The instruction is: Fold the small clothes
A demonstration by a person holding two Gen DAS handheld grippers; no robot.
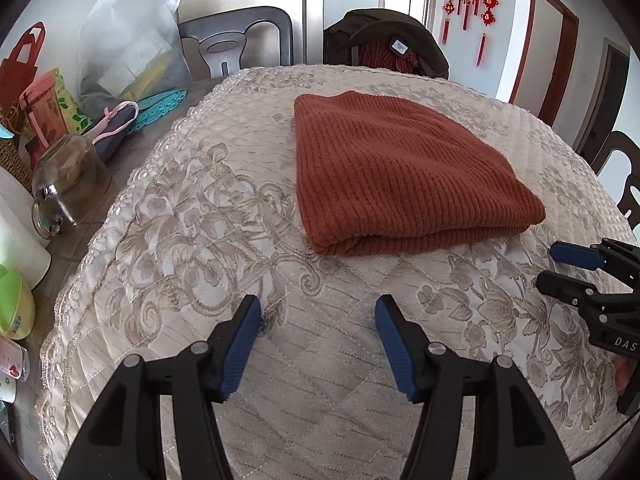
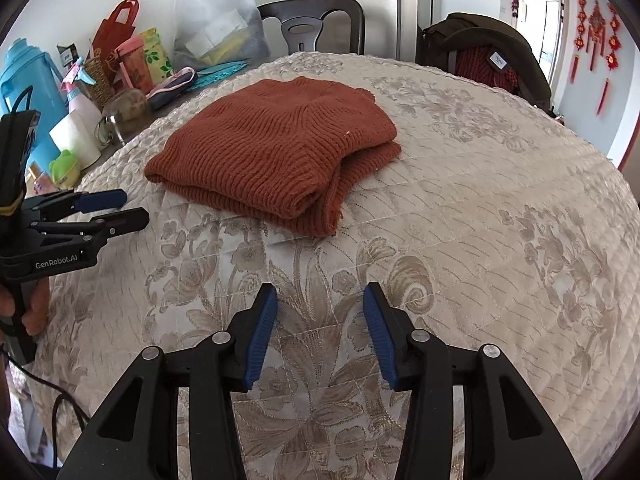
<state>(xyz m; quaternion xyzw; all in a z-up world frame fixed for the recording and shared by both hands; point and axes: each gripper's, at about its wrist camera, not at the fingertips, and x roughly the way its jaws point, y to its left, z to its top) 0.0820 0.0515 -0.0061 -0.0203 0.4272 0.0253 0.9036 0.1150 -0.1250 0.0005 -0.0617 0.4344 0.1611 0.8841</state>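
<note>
We see the folded rust sweater (image 1: 404, 172) lying on the quilted cloth (image 1: 192, 216) beyond our left gripper (image 1: 318, 344) and right gripper (image 2: 320, 332), both spread apart, grasping nothing.

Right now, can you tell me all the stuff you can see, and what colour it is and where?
sweater: one, rust orange, folded, lying in the middle of the cloth.
tablecloth: one, cream with tan flowers, spread over the table.
chairs: two dark ones at the far edge; the right one has a dark jacket over it.
white bag: one, far left corner.
red bag: one, left side by the wall.
blue flask: one, left edge.
glass jar: one, brownish, left of the cloth.
paper roll: one, white, left side.
red knot ornaments: three, on the far wall.
left gripper: black, blue fingers, open, empty.
right gripper: same colours, open, empty.
</note>
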